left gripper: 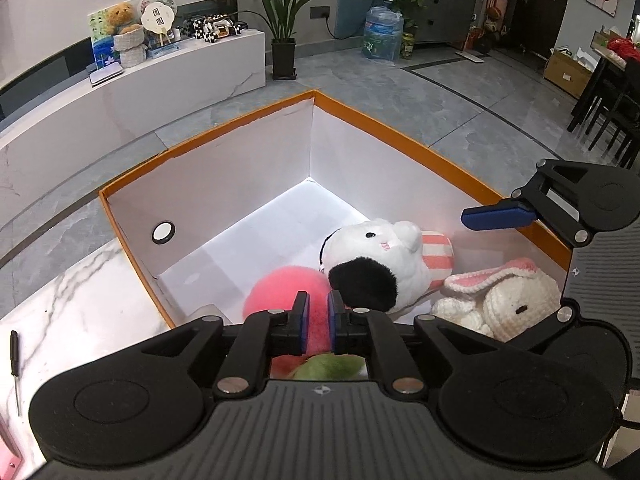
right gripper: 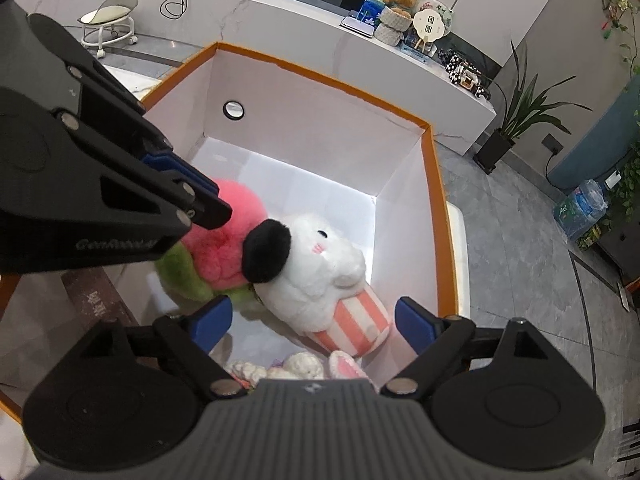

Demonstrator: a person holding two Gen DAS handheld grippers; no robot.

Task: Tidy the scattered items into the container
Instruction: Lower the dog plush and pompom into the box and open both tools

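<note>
A white box with an orange rim (left gripper: 224, 128) (right gripper: 320, 72) stands on a marble table. Three soft toys lie in it: a pink round plush with green leaves (left gripper: 280, 284) (right gripper: 236, 216), a white plush with a black ear and pink-striped end (left gripper: 380, 256) (right gripper: 320, 268), and a crocheted white bunny with pink ears (left gripper: 508, 300) (right gripper: 304, 364). My left gripper (left gripper: 318, 314) (right gripper: 200, 192) sits on top of the pink plush, its pads a narrow slit apart with pink fur showing in the gap. My right gripper (right gripper: 314, 322) hangs wide open just above the white plush's striped end, one blue finger (left gripper: 496, 214) showing.
The box's far half has bare white floor (left gripper: 256, 236). A small screwdriver (left gripper: 14, 360) lies on the marble table (left gripper: 80, 288) left of the box. Beyond are a grey tiled floor, a white counter (left gripper: 160, 92), a potted plant (left gripper: 284, 52) and a water bottle (left gripper: 382, 32).
</note>
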